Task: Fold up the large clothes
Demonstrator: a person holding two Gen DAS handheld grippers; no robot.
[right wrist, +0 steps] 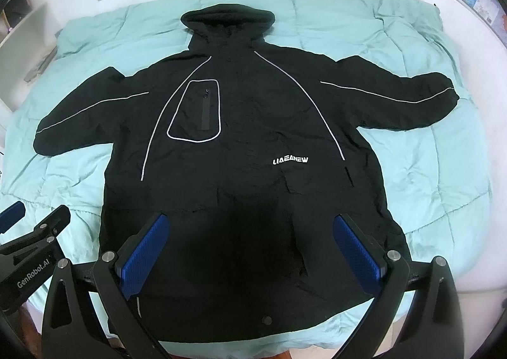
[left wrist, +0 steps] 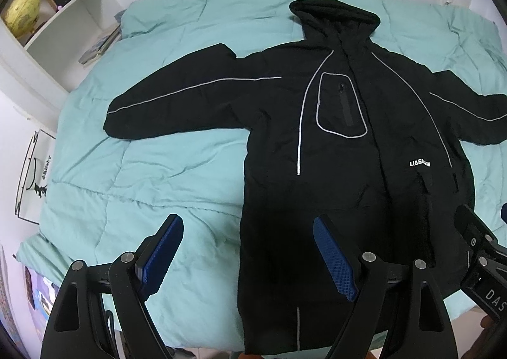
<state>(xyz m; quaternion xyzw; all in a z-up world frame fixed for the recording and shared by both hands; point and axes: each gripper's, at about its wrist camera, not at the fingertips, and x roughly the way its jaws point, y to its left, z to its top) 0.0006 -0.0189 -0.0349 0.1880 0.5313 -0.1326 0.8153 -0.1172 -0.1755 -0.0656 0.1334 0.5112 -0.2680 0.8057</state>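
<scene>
The large black hooded jacket with grey piping (right wrist: 240, 143) lay flat and face up on the pale turquoise quilted bedspread (right wrist: 443, 175), hood at twelve o'clock, sleeves spread toward nine and three. No fold appeared made, so the whole task remained. The left gripper (left wrist: 247, 251) and right gripper (right wrist: 250, 248) hovered near the hem at six o'clock, jaws spread wide, apparently touching nothing.
</scene>
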